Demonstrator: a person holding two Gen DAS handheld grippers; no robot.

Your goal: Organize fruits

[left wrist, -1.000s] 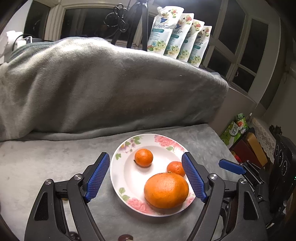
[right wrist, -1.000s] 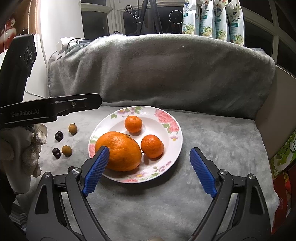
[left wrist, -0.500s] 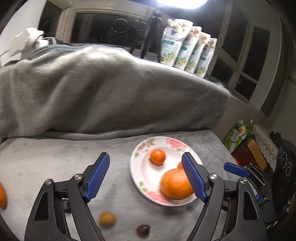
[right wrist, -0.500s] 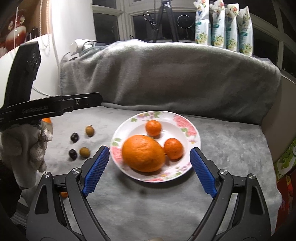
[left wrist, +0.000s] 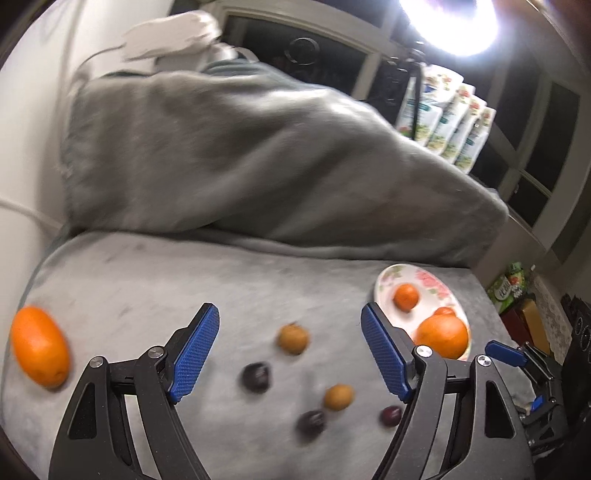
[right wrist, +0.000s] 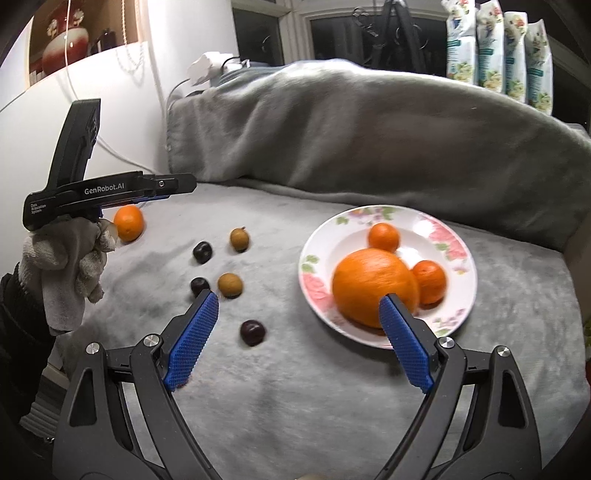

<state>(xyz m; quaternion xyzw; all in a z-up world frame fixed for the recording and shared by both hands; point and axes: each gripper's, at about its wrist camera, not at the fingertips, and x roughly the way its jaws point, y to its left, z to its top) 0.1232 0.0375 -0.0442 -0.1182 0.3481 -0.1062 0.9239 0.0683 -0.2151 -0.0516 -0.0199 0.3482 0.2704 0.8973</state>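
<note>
Left wrist view: the left gripper (left wrist: 290, 350) has its fingers wide apart with nothing clamped. Between and just beyond them lie a tan fruit (left wrist: 293, 338) and a dark fruit (left wrist: 255, 376), loose on the grey blanket (left wrist: 147, 280). A stray orange (left wrist: 40, 347) sits outside the left finger, the plate (left wrist: 388, 284) beyond the right one.

Right wrist view: the right gripper (right wrist: 299, 328) also stands spread and empty. A large orange (right wrist: 369, 280) rests on the plate just behind its right finger, probably gathered there already; the small loose fruits lie around its left finger, apparently awaiting sorting.

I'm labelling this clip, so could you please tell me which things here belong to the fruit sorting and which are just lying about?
Job: plate, big orange, loose orange, small brown fruits, dark fruits.
Lying about: grey blanket, pouches, tripod.
</note>
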